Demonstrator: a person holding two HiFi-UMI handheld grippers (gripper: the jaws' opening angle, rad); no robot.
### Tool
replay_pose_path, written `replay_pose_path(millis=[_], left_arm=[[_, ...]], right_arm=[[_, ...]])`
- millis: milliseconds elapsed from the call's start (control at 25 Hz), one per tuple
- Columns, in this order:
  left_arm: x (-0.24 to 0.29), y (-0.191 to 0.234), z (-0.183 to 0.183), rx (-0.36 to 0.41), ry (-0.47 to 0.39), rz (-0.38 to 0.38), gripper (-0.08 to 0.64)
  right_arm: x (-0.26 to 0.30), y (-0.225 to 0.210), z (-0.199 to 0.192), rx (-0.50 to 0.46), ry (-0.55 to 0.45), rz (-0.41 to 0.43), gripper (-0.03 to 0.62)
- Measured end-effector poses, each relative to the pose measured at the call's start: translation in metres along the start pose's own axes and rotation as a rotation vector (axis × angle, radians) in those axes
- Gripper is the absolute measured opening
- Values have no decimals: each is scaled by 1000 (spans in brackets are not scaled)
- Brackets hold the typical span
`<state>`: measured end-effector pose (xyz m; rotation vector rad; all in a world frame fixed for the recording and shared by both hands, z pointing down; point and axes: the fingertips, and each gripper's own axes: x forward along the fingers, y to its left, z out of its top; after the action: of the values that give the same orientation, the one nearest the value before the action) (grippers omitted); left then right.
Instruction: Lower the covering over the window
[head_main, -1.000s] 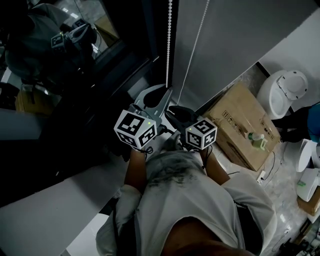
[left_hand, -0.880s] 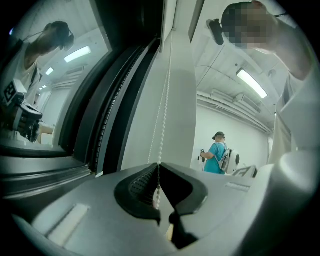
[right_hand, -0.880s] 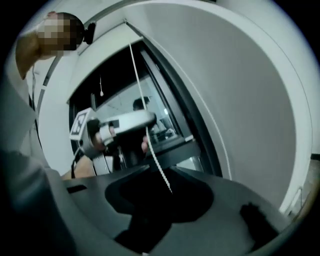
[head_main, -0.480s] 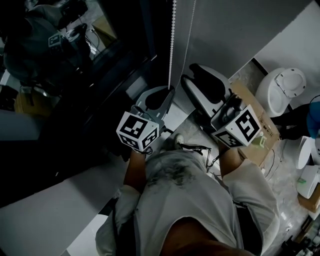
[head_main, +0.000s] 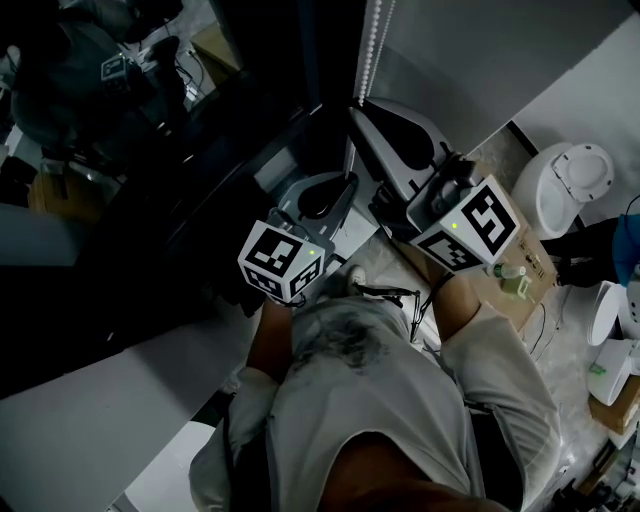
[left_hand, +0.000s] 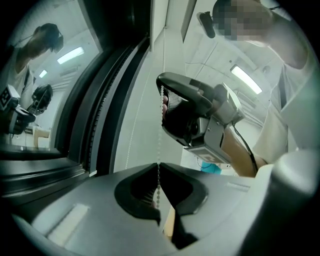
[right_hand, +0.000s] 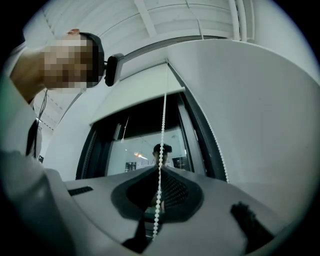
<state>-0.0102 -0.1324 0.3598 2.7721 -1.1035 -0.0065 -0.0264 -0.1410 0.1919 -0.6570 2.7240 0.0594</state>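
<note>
A white bead chain (head_main: 367, 50) hangs beside the dark window (head_main: 150, 130). My left gripper (head_main: 346, 183) is shut on the bead chain (left_hand: 160, 145), its tips (left_hand: 159, 164) meeting round the beads. My right gripper (head_main: 358, 108) is higher on the same chain, above the left one (left_hand: 163, 94). Its jaws have just been closing, and they (right_hand: 161, 168) now pinch the chain (right_hand: 163, 130), which runs between them. The pale blind (right_hand: 135, 102) covers only the top of the window (right_hand: 145, 145). The chain's second strand (right_hand: 216, 145) hangs by the frame.
A white wall (right_hand: 260, 115) stands right of the window. A cardboard box (head_main: 525, 255) with a small bottle (head_main: 510, 281) on it lies on the floor at right, beside a round white bin (head_main: 565, 185). A pale sill (head_main: 90, 420) runs below the glass.
My right gripper has risen from beside the left one to a higher spot on the chain, stood open on the way, and has shut on the beads. The left gripper has kept still.
</note>
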Motion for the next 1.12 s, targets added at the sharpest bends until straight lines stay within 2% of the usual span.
replay_pose_path(millis=[160,400,600,1120], left_arm=[[-2,3,-14,-16,23,5,18],[-6,3,-44,-75,13,-8,18],[-8,-3,-73,-96,34,-30,18],[-8,-13,-134,-135,136,-44,18]], right_arm=[[0,0,-15,21,36,-1,21],[-6,1,-47,38,99,-24,20],[-15,2,-74,90,146,-39,20],[-39,11,-145,206,271,-69,20]])
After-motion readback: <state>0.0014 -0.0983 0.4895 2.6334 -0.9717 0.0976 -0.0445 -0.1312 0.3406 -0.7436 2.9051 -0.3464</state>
